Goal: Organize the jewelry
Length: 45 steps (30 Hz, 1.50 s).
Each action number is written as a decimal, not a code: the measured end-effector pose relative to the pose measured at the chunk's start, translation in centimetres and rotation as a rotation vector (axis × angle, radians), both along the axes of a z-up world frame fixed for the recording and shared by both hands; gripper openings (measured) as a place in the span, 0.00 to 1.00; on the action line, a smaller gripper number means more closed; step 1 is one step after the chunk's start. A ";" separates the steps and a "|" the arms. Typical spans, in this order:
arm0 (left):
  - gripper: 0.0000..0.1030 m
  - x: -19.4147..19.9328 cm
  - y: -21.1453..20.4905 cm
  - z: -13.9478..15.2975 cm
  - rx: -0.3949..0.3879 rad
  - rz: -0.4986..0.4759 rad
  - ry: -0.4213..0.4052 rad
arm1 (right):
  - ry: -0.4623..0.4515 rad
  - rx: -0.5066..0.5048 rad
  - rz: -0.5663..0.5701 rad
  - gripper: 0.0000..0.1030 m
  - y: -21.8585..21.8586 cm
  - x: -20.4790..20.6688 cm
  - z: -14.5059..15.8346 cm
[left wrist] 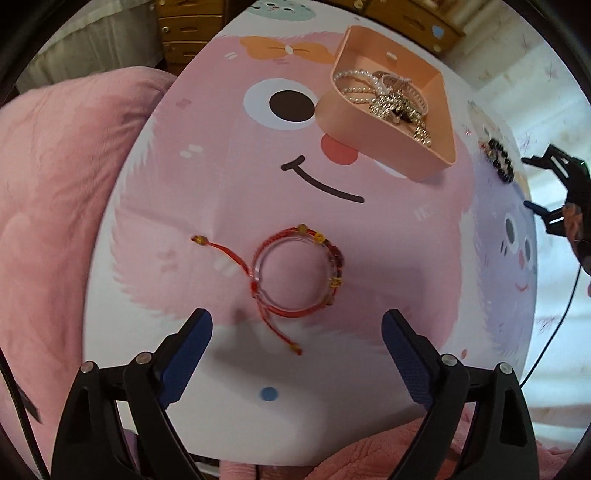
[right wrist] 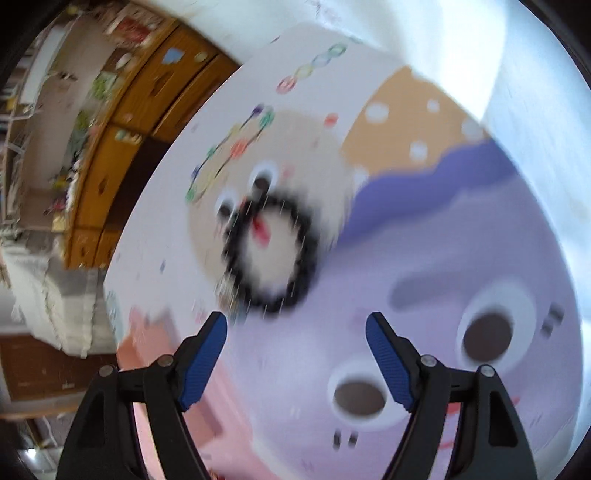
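On the cartoon mat [left wrist: 221, 184], a peach tray [left wrist: 369, 122] holds pearl strands [left wrist: 354, 83].

This was a home, most likely a bedroom. A soft pink blanket [left wrist: 55, 192] lay to the left of the left fingers [left wrist: 192, 354]. The tabletop [left wrist: 207, 177] ahead of them had funny cartoon faces printed on it. Far beyond it stood wooden drawers [left wrist: 190, 29] with small knobs. Up and left of the right fingers [right wrist: 207, 358] were more wooden cupboards [right wrist: 122, 147] with stickers.
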<state>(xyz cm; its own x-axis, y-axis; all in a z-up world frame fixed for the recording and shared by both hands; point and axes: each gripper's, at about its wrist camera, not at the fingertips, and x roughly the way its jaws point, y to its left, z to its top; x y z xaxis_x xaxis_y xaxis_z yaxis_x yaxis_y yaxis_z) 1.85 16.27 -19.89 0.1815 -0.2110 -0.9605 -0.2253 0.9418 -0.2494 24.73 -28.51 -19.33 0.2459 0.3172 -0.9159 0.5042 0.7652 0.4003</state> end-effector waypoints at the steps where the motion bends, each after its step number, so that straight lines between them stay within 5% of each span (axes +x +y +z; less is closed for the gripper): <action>1: 0.94 -0.5 -0.2 -0.2 -0.004 0.019 -0.013 | 0.001 -0.001 -0.010 0.76 -0.2 0.5 -0.1; 11: 0.96 -1.9 -2.1 -1.9 0.116 0.228 -0.112 | 0.013 -0.146 0.126 0.74 0.8 4.9 -1.2; 19: 0.95 -1.5 -3.2 -2.8 0.175 0.276 -0.159 | 0.072 -0.287 0.317 0.62 3.4 6.4 -1.3; 23: 0.95 -1.2 -3.7 -3.0 0.244 0.253 -0.167 | 0.115 -0.414 0.441 0.45 5.0 6.6 -1.4; 27: 0.75 -1.1 -3.8 -2.8 0.297 0.216 -0.196 | 0.095 -0.447 0.496 0.14 5.6 6.5 -1.0; 29: 0.59 -1.4 -4.0 -2.5 0.300 0.189 -0.221 | 0.082 -0.443 0.476 0.14 5.5 6.2 -0.9; 45: 0.58 -2.6 -2.4 -0.8 0.233 0.043 -0.229 | 0.114 -0.380 0.402 0.14 5.2 2.4 -0.5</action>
<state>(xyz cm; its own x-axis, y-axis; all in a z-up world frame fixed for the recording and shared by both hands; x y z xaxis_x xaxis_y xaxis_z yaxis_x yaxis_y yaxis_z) -0.79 13.88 -20.72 0.4020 0.0217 -0.9154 -0.2289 0.9704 -0.0775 27.12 -23.28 -19.87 0.0669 0.0078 -0.9977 0.1676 0.9857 0.0189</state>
